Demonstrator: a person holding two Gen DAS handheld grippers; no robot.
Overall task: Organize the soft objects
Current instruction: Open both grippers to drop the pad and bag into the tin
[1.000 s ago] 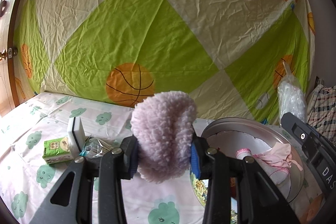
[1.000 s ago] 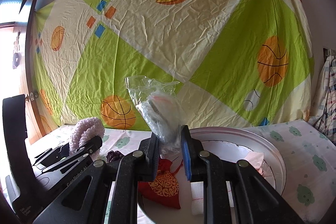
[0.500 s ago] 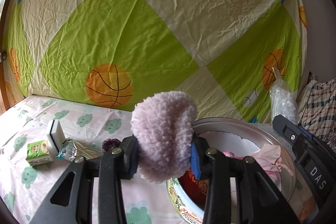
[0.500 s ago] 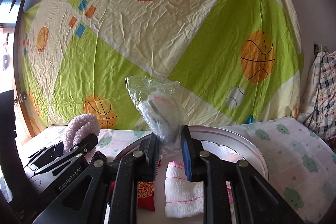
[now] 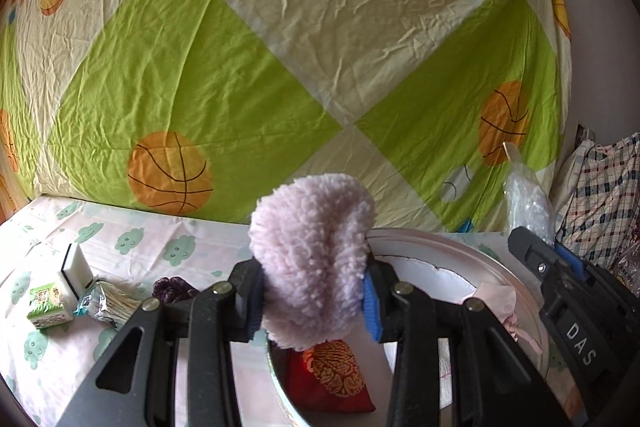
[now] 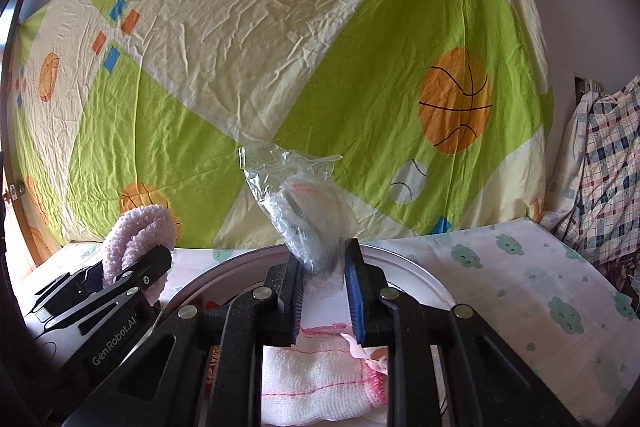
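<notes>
My left gripper (image 5: 314, 297) is shut on a fluffy pale-pink pad (image 5: 312, 259), held over the left rim of a round metal basin (image 5: 460, 251). My right gripper (image 6: 322, 287) is shut on a clear plastic bag (image 6: 300, 211) with soft white and pink contents, held over the basin (image 6: 420, 277). In the basin lie a red embroidered pouch (image 5: 332, 383), a white gauze cloth with pink edging (image 6: 320, 379) and a pink cloth (image 5: 508, 307). The left gripper with the pink pad (image 6: 138, 239) shows at the left of the right wrist view; the right gripper with the bag (image 5: 524, 203) shows at the right of the left wrist view.
A white sponge block (image 5: 76, 271), a green tissue pack (image 5: 46, 307), a shiny wrapped packet (image 5: 104, 303) and a dark purple item (image 5: 172, 287) lie on the cloud-print sheet left of the basin. A basketball-print sheet (image 5: 280, 67) hangs behind. Plaid fabric (image 6: 604, 163) hangs at right.
Both grippers have moved toward and over the basin with their loads still held. The sponge and tissue pack have slid left in the left wrist view; the gauze cloth now lies under the right gripper.
</notes>
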